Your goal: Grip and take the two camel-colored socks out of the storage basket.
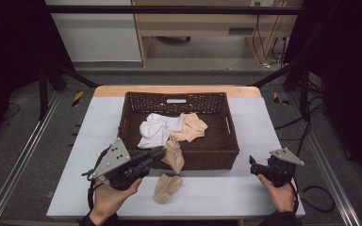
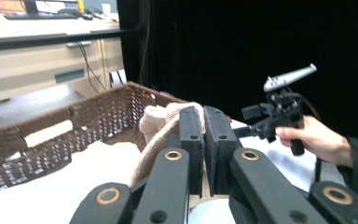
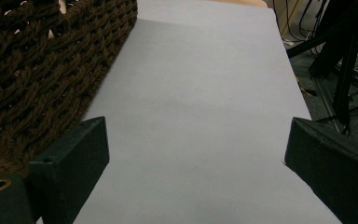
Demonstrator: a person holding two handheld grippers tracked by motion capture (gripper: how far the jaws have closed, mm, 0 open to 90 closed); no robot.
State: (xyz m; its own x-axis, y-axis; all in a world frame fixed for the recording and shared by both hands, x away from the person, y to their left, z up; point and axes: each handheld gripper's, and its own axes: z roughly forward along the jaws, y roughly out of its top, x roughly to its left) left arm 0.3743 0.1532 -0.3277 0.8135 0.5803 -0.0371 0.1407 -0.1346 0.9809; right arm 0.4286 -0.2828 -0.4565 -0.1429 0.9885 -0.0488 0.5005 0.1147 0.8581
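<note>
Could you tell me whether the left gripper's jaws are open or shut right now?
Shut: the left gripper clamps a beige sock hanging over the basket rim.

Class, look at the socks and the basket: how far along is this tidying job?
Done: white socks and a beige sock lie in the basket. In hand: the left tongs are shut on another beige sock hanging over the front rim. Left: one beige sock lies on the table. The right tongs are open, holding nothing.
</note>
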